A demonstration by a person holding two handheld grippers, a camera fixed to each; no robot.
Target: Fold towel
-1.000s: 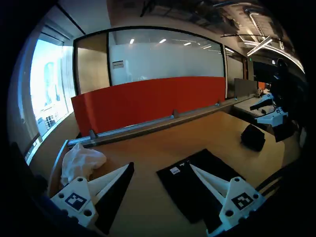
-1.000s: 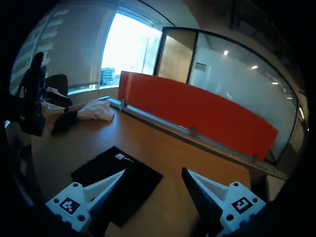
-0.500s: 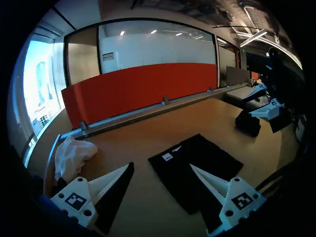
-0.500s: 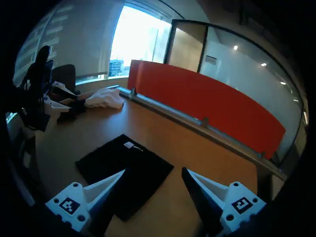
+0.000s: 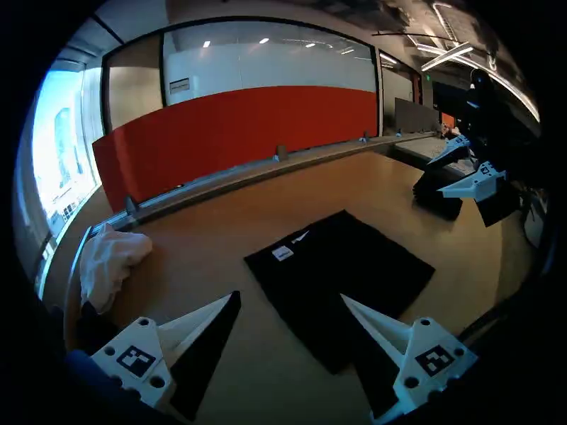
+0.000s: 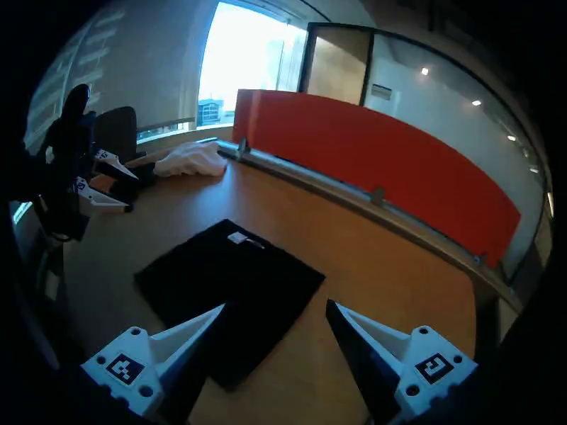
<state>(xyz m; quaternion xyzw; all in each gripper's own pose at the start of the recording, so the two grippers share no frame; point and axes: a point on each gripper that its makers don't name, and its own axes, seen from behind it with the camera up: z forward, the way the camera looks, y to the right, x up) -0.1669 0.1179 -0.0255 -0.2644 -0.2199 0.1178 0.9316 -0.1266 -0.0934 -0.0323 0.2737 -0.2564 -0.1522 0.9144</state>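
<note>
2 low views, either side of desk (image 5: 212,234) — both toward black towel (image 5: 340,273).

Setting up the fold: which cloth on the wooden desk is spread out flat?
The black rectangular towel with the small white tag, lying flat; the white cloth by the metal rail is a crumpled heap.

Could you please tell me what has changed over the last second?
Both grippers tipped down toward the black towel, bringing more of it into view. The left gripper and right gripper stayed open, holding nothing. The black towel and white cloth lie unmoved.
</note>
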